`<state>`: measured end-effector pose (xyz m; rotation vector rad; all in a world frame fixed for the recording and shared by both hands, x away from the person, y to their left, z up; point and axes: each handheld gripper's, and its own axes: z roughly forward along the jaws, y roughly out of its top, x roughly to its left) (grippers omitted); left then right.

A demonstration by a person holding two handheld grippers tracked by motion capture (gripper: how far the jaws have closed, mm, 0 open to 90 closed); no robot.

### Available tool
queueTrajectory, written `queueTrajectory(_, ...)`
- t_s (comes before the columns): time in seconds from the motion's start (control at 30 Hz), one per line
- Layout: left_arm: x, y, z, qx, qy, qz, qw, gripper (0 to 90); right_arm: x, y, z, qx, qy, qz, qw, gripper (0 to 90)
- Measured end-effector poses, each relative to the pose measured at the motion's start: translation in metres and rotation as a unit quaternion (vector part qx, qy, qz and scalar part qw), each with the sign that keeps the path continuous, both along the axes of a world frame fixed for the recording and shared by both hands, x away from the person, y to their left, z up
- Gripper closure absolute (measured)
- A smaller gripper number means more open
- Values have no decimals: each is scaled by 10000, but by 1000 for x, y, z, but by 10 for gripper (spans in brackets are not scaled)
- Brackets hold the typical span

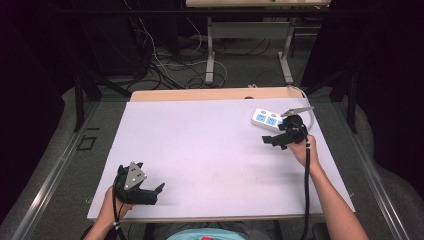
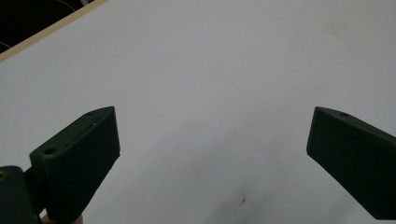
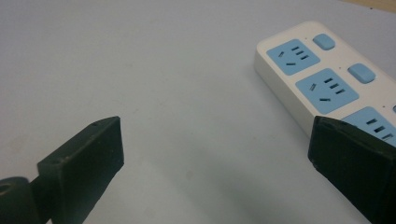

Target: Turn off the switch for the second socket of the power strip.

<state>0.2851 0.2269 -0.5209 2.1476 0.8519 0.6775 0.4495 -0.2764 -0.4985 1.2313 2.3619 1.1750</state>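
A white power strip with blue sockets and blue switches lies at the far right of the white table sheet. My right gripper hovers just in front of it, open, with nothing between its jaws. In the right gripper view the power strip runs along the right side, partly behind the right jaw, and the gripper looks over bare sheet. My left gripper rests near the table's front left corner, open and empty. In the left gripper view the gripper faces plain white sheet.
A bare wooden strip of the table shows beyond the sheet. Cables and metal desk legs lie on the floor behind. A small brown mark dots the sheet near the left gripper.
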Motion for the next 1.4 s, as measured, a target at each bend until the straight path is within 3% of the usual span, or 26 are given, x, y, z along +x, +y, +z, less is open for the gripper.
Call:
queueTrajectory(0.53, 0, 0, 0, 13, -8, -7, 10000, 23, -35, 13, 0, -249, -176, 418, 9987, 0)
queueTrajectory(0.97, 0, 0, 0, 32, 0, -21, 10000, 23, -67, 16, -1, -285, -165, 516, 9981, 0)
queueTrajectory(1.4, 0, -1, 0, 29, -3, -15, 10000, 23, -91, 16, -5, -381, -298, 692, 9964, 0)
